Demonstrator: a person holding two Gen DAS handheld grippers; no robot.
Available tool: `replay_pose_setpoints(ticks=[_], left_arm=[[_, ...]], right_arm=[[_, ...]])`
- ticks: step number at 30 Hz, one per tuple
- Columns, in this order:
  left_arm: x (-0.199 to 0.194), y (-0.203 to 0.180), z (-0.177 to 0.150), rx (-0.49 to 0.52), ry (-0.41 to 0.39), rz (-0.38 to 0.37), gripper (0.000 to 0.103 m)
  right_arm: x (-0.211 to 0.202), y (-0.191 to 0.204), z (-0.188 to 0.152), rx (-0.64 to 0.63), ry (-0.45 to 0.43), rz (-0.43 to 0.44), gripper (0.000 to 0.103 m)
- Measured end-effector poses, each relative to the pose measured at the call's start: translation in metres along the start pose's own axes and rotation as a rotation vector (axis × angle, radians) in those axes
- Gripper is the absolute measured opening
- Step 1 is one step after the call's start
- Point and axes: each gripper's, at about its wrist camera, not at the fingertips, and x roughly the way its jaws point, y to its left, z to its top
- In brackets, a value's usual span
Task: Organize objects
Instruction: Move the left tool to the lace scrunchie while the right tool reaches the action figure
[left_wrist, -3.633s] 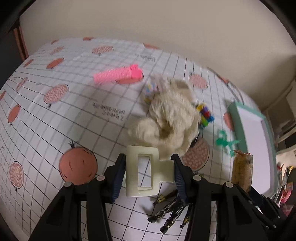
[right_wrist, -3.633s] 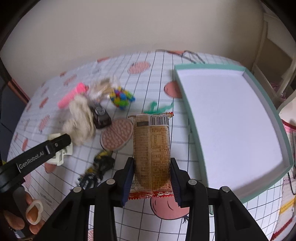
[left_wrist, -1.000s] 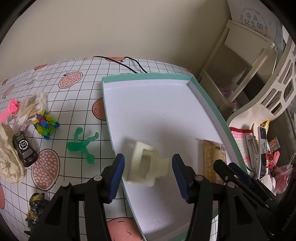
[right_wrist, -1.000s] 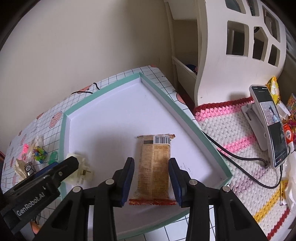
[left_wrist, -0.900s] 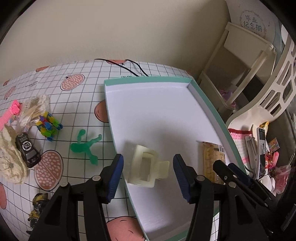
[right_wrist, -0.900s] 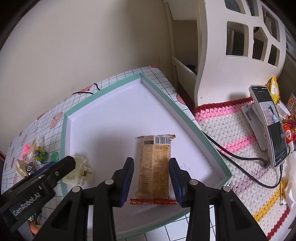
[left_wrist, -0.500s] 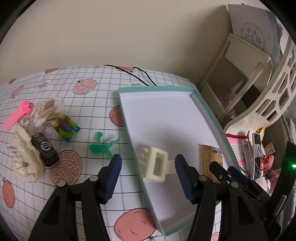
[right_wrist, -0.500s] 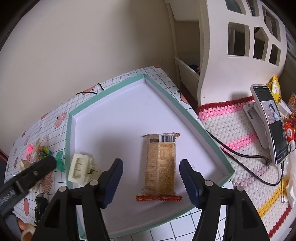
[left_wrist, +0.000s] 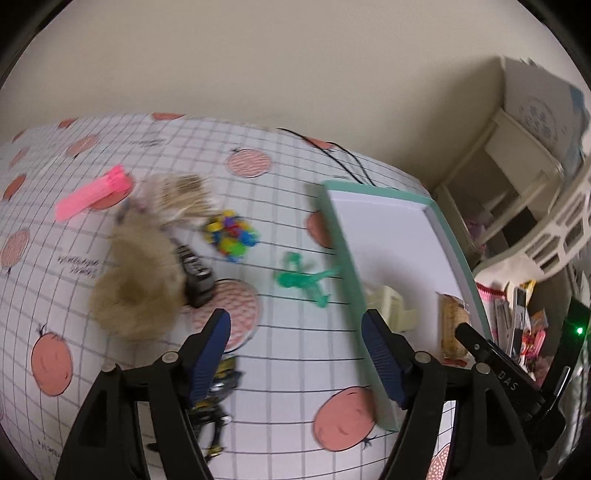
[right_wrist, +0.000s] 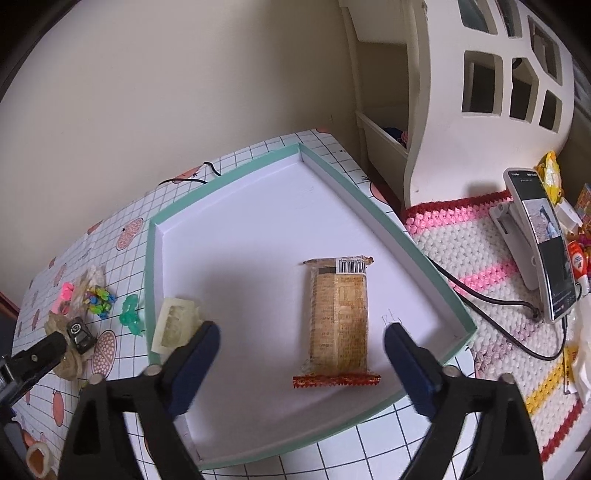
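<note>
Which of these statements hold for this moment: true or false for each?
1. The snack packet lies inside the green-rimmed tray. True.
2. The right tool is clamped on the packet. False: its jaws have just been opening and stand clear of it.
3. The cream hair clip is on the tablecloth outside the tray. False: it is in the tray, by the left wall.
4. The left tool is open and holds nothing. True.
5. The green toy figure lies outside the tray. True.

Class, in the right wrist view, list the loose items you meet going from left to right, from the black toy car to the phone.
Black toy car → green plastic figure → cream hair claw clip → brown snack packet → phone on its stand.
</note>
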Motion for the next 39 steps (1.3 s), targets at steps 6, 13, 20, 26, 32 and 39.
replay_pose_setpoints(ticks=[6,13,20,26,32,39], left_arm=[[-0.013,0.033,0.001,-0.076,0.000,-0.011,0.075],[-0.025,0.058,-0.001,-0.078,-0.003,0.028,0.075],[-0.029,0.084,-0.008,-0.078,0.026,0.087,0.075],[-0.030,0.101,-0.012,-0.092,0.042,0.109,0.075],[-0.024,0.107,-0.015,-0.082,0.073,0.147,0.075],[-0.034,0.129,-0.009,-0.138,0.018,0.205,0.075]], right_arm=[[-0.005,0.007,-0.004,-0.008,-0.005,0.007,0.103],[-0.006,0.025,-0.009,-0.020,0.010,0.044,0.103],[-0.009,0.067,-0.018,-0.082,0.019,0.103,0.103],[-0.006,0.104,-0.029,-0.149,0.040,0.123,0.103],[0.000,0.128,-0.039,-0.168,0.074,0.159,0.103],[0.007,0.161,-0.054,-0.225,0.117,0.198,0.103]])
